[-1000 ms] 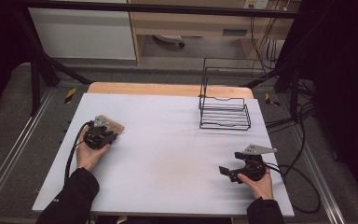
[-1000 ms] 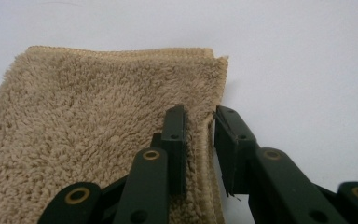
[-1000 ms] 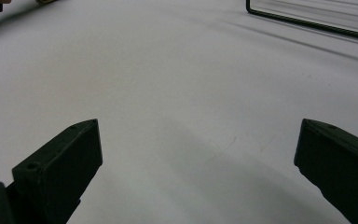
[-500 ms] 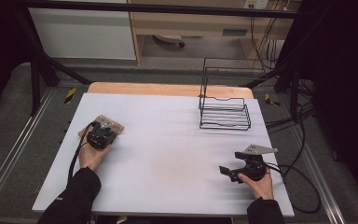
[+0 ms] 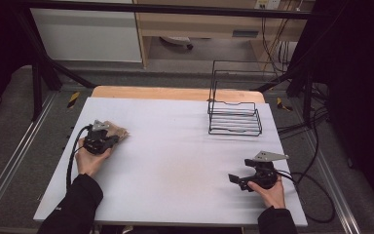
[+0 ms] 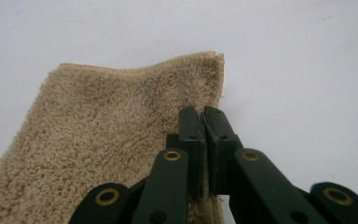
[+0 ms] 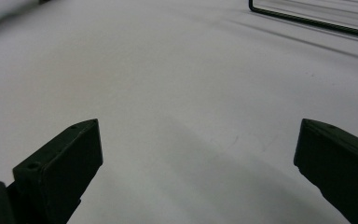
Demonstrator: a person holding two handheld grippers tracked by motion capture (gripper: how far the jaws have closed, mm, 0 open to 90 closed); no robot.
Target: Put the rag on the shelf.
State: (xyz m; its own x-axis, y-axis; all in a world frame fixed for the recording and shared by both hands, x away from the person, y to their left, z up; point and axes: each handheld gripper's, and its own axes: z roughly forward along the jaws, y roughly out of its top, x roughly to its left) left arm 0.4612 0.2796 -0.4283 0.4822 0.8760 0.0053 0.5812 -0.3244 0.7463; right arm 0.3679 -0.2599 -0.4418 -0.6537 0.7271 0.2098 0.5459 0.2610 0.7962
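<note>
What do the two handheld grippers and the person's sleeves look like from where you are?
Both grippers are black. The left gripper has flat black fingers on linkage arms with brass-coloured pivot rivets, a grey three-cornered plate on top and a black cable trailing back. The right gripper has the same grey plate, wedge-shaped black fingers and its own black cable. Both sleeves are dark.

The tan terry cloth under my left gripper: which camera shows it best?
The left gripper view. There the tan terry cloth shows its pile, its hemmed far edge, and the left gripper shut on its right edge. The high view gives a small tan patch beside that gripper. The right gripper view looks across bare white table.
</note>
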